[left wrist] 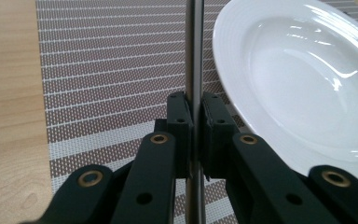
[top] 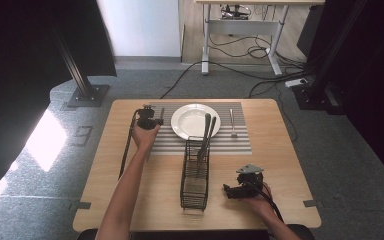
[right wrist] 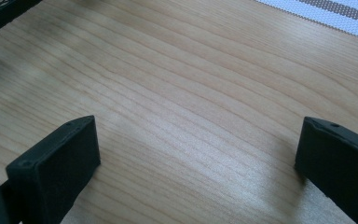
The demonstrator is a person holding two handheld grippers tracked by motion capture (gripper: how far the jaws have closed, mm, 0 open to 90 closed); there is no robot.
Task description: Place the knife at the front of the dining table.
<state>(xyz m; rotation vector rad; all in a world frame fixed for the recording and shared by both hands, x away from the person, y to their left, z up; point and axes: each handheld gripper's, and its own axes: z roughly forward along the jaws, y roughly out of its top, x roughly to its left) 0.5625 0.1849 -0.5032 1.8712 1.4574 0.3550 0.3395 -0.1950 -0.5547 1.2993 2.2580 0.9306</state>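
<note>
The wire caddy (top: 195, 182) holds two utensils (top: 206, 137); the plate (top: 192, 120) (white) lies bare. Left tool (left wrist: 194, 112) clamps a metal handle (left wrist: 194, 56); right tool (right wrist: 198, 149) gapes wide.

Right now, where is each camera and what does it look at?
High view: above the person's side, looking down on the table; both forearms show.
Left gripper view: on the left claw, facing the mat and plate; it grips a utensil.
Right gripper view: on the right claw, open over bare wood.
All views share the mat.
</note>
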